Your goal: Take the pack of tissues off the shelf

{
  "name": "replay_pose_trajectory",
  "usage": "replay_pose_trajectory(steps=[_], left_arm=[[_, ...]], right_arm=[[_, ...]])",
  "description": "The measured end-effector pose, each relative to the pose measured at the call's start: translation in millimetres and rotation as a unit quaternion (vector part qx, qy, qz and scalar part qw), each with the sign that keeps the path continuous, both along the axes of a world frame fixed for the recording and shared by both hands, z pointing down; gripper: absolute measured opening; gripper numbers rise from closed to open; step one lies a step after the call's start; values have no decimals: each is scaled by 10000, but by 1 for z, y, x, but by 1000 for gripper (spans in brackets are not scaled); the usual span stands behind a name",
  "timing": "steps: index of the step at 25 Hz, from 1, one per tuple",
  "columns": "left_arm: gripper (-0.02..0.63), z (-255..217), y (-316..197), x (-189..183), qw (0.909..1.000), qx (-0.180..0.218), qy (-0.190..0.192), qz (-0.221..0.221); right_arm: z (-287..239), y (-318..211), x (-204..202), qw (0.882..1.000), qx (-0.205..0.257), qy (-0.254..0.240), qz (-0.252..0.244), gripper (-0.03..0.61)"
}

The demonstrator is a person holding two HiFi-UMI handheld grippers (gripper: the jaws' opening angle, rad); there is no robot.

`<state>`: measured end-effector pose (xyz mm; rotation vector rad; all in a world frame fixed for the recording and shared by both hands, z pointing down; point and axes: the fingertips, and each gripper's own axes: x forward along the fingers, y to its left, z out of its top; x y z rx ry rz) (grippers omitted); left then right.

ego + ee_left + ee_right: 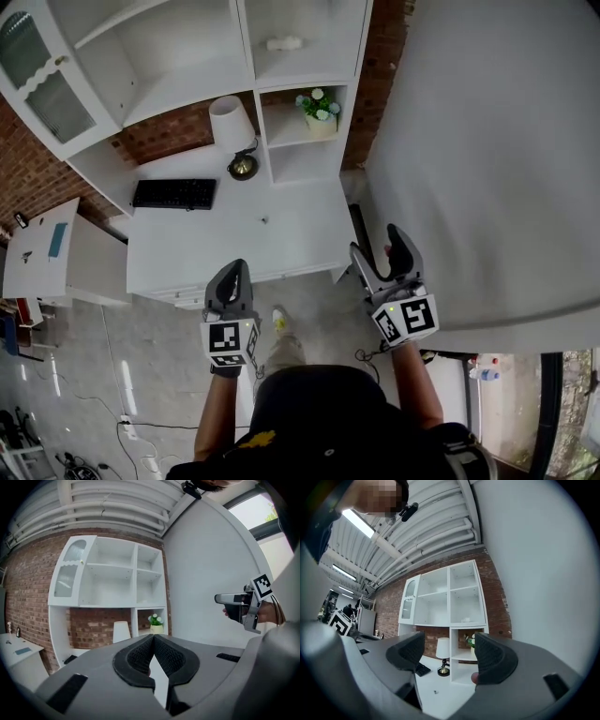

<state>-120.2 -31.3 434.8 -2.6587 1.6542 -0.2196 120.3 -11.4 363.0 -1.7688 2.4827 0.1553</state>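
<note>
The pack of tissues, small and white, lies on a shelf in the right column of the white shelf unit; in the right gripper view the pack shows as a small pale lump in the same compartment. Both grippers hang in front of the desk, well short of the shelves. My left gripper is shut with nothing in it, its pads meeting at the tips. My right gripper stands open and empty, and between its jaws I see the desk and shelves.
A white desk stands under the shelves with a black keyboard and a white lamp. One compartment below the tissues sits a potted plant. A white wall runs along the right, and a side table stands left.
</note>
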Motion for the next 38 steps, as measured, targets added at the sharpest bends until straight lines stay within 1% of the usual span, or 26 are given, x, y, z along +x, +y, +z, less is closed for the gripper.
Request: replay_pose_trajectory(steps=[3,8,12,13,15,18,23,26,31,34,38], left_arm=[[18,-11,-51,-12,9999,65,37,92],[18,-19,-126,-38,9999,54,42,134],[18,-24,-177,-57,9991,296,-272,96],[18,-25,-190,-60,9991,318,-281,95],[18,-29,-211,-64,9993,303,-148,150],[18,-35,-230,-61,9991,368,-44,218],[18,-39,-258,-51,9987,457,-91,193],[18,-48,-270,-45,9986,500,-53,141],[18,-65,-293,-33,9978,642,-159,52],[18,-71,-311,-20,9970,731,-239,33],[18,-94,-332,0,9961,860,-164,145]], right_arm=[[-13,-46,-16,10000,23,72,65,331],[-24,-115,-38,9997,-8,142,184,331],[-27,-164,-57,9996,-23,144,259,331],[-28,-174,-64,9996,-17,148,248,331],[-28,-190,-76,9996,-27,186,223,331],[-29,-209,-79,9994,-82,228,251,330],[-33,-240,-74,9993,-53,299,210,330],[-37,-254,-69,9994,-24,318,159,331],[-62,-286,-55,9997,222,52,125,331],[-73,-308,-45,9997,219,40,109,331],[-86,-334,-33,9999,149,12,55,330]])
